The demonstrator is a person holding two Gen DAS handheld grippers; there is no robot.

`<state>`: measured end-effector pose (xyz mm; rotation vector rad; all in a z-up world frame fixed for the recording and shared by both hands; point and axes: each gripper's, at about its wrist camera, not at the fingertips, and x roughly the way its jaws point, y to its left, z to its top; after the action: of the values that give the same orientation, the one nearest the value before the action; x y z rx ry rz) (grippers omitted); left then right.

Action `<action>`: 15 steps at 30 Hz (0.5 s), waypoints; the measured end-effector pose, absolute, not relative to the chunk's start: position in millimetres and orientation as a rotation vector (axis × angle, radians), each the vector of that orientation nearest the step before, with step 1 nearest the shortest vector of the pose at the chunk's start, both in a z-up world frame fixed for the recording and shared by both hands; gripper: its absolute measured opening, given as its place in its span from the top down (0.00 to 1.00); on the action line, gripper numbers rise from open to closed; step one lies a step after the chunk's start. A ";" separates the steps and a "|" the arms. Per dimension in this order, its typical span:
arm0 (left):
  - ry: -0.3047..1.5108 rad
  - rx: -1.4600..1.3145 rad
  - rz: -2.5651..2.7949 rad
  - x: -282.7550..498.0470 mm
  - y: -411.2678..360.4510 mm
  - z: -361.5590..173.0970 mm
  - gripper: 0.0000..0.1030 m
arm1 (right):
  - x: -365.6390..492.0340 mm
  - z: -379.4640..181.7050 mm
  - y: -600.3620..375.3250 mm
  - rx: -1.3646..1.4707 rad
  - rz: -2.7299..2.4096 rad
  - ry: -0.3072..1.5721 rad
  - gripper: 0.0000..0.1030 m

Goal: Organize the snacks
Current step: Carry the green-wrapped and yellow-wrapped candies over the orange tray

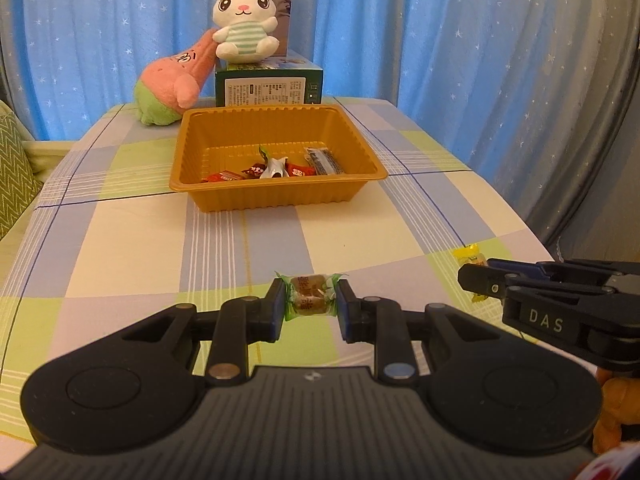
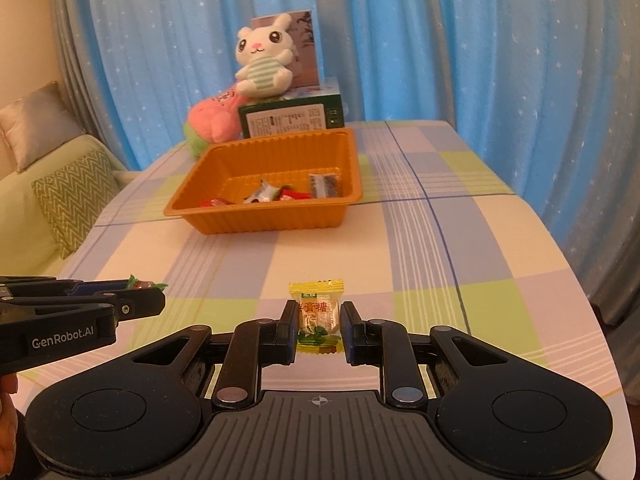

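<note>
Snacks: green-wrapped candy (image 1: 311,298) clamped in left gripper (image 1: 311,304); yellow candy (image 2: 319,316) clamped in right gripper (image 2: 319,326), print illegible. Both before orange tray (image 1: 276,196); checked tablecloth (image 1: 120,240), blue curtains (image 1: 440,32) behind tray.

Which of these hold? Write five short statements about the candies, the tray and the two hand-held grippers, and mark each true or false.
1. The left hand-held gripper is shut on a green-wrapped candy. True.
2. The right hand-held gripper is open with nothing between its fingers. False: it is shut on a yellow-wrapped candy.
3. The orange tray already holds several wrapped snacks. True.
4. The white plush rabbit sits inside the tray. False: it sits on a green box behind the tray.
5. The tablecloth is plain white. False: it is checked in pastel colours.
</note>
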<state>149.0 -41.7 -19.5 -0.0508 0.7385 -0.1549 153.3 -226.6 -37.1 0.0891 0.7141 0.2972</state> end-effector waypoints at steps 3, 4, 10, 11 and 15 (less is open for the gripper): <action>0.729 -0.055 -0.152 144.9 -38.9 -15.3 0.77 | 150.1 -33.5 -222.5 0.085 0.305 0.710 0.78; 0.726 -0.059 -0.151 143.7 -37.6 -14.0 0.77 | 149.1 -32.8 -221.9 0.084 0.307 0.709 0.78; 0.719 -0.071 -0.145 140.0 -31.2 -9.3 0.77 | 146.8 -28.7 -215.6 0.072 0.320 0.704 0.78; 0.719 -0.071 -0.144 139.6 -30.3 -8.7 0.77 | 147.4 -28.7 -215.5 0.070 0.321 0.704 0.78; 0.716 -0.065 -0.148 142.6 -27.3 -5.5 0.77 | 150.4 -26.7 -215.0 0.064 0.321 0.703 0.78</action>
<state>142.6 -27.3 -5.5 -0.0653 0.7163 -0.1480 150.4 -215.0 -26.7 0.0644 0.7027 0.3214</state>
